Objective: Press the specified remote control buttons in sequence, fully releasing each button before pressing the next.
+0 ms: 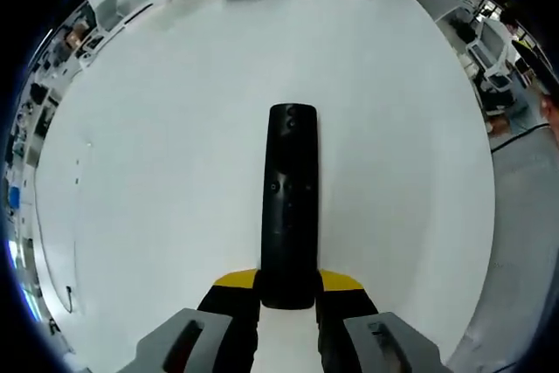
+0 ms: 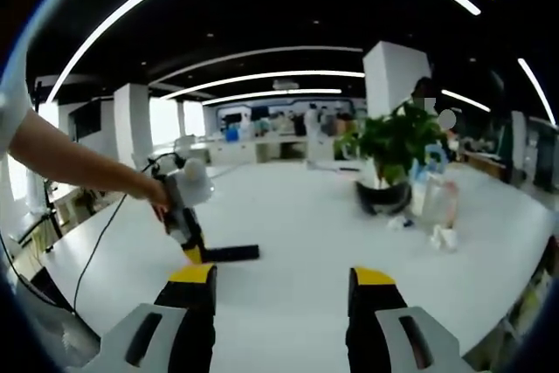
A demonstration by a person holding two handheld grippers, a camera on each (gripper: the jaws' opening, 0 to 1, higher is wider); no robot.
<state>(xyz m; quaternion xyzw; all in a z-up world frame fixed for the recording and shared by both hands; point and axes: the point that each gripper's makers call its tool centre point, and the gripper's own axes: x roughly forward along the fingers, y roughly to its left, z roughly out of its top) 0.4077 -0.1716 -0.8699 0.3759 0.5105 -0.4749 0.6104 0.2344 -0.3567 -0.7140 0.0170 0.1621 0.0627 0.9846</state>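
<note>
Remote (image 1: 290, 207), one, between left claw (image 1: 288, 303) jaws

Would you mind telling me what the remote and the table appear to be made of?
The remote looks like black plastic with a semi-gloss finish: soft highlights run along its top end, and its buttons are barely raised. The table looks like a white laminate or painted board, smooth and matte to satin; it shows even tone without grain, though the exact material is unclear.
</note>
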